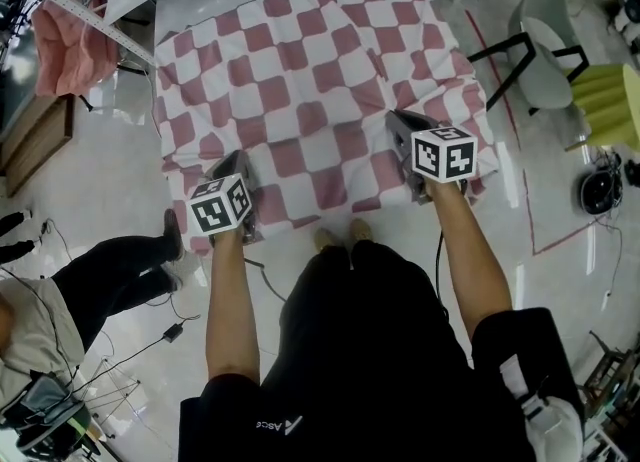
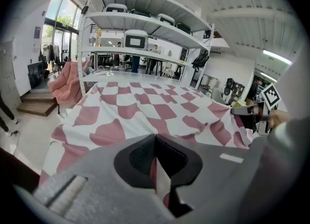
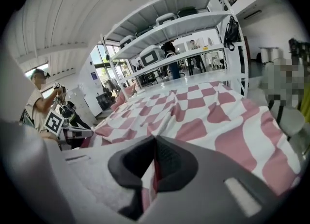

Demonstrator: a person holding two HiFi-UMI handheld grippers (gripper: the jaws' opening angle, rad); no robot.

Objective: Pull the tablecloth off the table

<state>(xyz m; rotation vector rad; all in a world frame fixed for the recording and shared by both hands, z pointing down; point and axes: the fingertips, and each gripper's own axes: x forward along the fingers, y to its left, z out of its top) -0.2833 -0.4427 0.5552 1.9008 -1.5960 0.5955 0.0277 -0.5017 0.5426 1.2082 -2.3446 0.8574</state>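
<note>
A pink-and-white checked tablecloth [image 1: 310, 70] covers the table, and its near edge hangs toward me. My left gripper [image 1: 236, 162] is shut on the cloth's near-left edge, and a fold of cloth [image 2: 162, 184] shows pinched between its closed jaws [image 2: 156, 138]. My right gripper [image 1: 397, 120] is shut on the near-right edge, with a strip of cloth [image 3: 147, 189] caught between its jaws [image 3: 155, 140]. The cloth [image 2: 145, 106] bunches into ridges ahead of both grippers. The table top under it is hidden.
A metal shelf rack [image 2: 145, 24] stands past the table's far end. A pink-draped seat [image 1: 70, 40] is at the far left, a grey chair [image 1: 545, 50] and a yellow-green thing [image 1: 610, 100] at the right. A seated person's legs [image 1: 120, 270] and floor cables lie to my left.
</note>
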